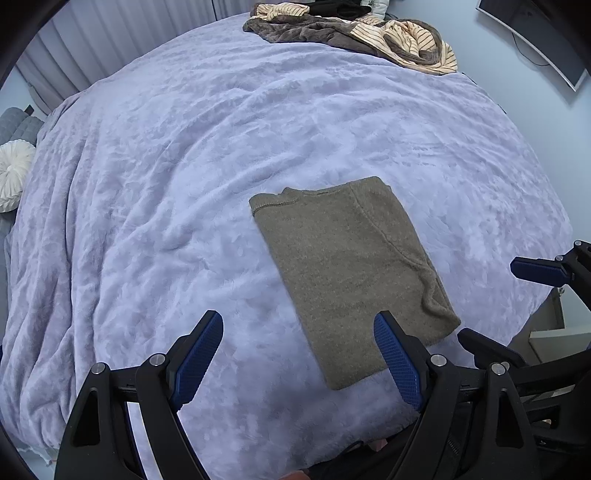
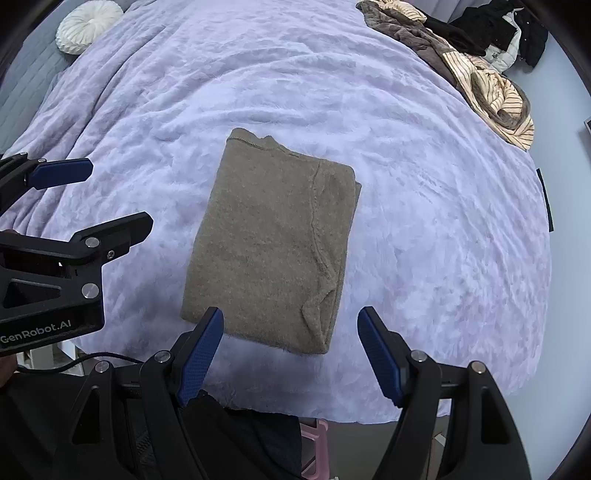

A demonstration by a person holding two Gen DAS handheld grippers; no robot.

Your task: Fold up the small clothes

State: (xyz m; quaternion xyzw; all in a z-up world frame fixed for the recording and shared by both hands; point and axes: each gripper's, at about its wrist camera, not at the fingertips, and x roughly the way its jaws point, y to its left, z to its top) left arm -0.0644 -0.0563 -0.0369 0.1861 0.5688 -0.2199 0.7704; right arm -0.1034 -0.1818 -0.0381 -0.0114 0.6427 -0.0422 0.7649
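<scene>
An olive-grey knit sweater lies folded into a neat rectangle on the lilac fleece bedspread; it also shows in the right wrist view. My left gripper is open and empty, hovering above the sweater's near left corner. My right gripper is open and empty, hovering above the sweater's near edge. The right gripper shows at the right edge of the left wrist view, and the left gripper shows at the left of the right wrist view.
A heap of brown and striped cream clothes lies at the bed's far edge, also in the right wrist view, with black garments beside it. A round white cushion sits at the far left. A monitor stands far right.
</scene>
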